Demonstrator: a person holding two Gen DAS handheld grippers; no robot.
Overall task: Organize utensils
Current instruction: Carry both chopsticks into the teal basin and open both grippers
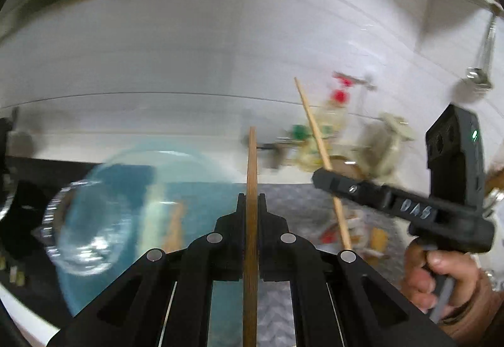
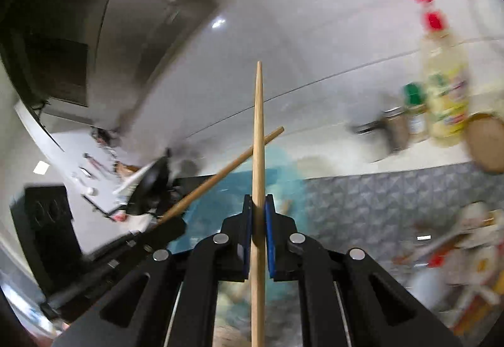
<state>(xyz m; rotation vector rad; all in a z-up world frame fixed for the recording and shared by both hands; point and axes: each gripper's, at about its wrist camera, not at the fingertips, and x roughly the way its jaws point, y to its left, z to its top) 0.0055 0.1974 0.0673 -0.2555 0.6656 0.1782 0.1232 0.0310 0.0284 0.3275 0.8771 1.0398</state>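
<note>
- At the far left of the left wrist view a clear glass bowl (image 1: pixel 85 227) is seen, blurred; it is over a teal mat (image 1: pixel 201 199).
- The left gripper (image 1: pixel 251 205) is pressed together on a darker wooden chopstick (image 1: pixel 251 176). The stick stands upright between the black jaws, its blunt end in front of the white tiled wall (image 1: pixel 157 63).
- To the right of it, the right gripper (image 1: pixel 327 178) is seen from the side, with a hand (image 1: pixel 434 277) around its grey handle. It holds a lighter wooden chopstick (image 1: pixel 318 135), which leans to the left at its top.
- Behind, blurred bottles with red and green caps stand by the wall, and a metal ladle (image 1: pixel 478 76) hangs at the far right.
- In the right wrist view, the left gripper comes in at the lower left, and its chopstick slants up to the right.
- In the centre the right gripper (image 2: pixel 258 205) is clamped with its blue pads (image 2: pixel 270 221) on the lighter chopstick, which points up with a thin tip.
- On the right, an oil bottle (image 2: pixel 447 95) with a red cap stands on the counter, above a grey patterned mat (image 2: pixel 378 205).
</note>
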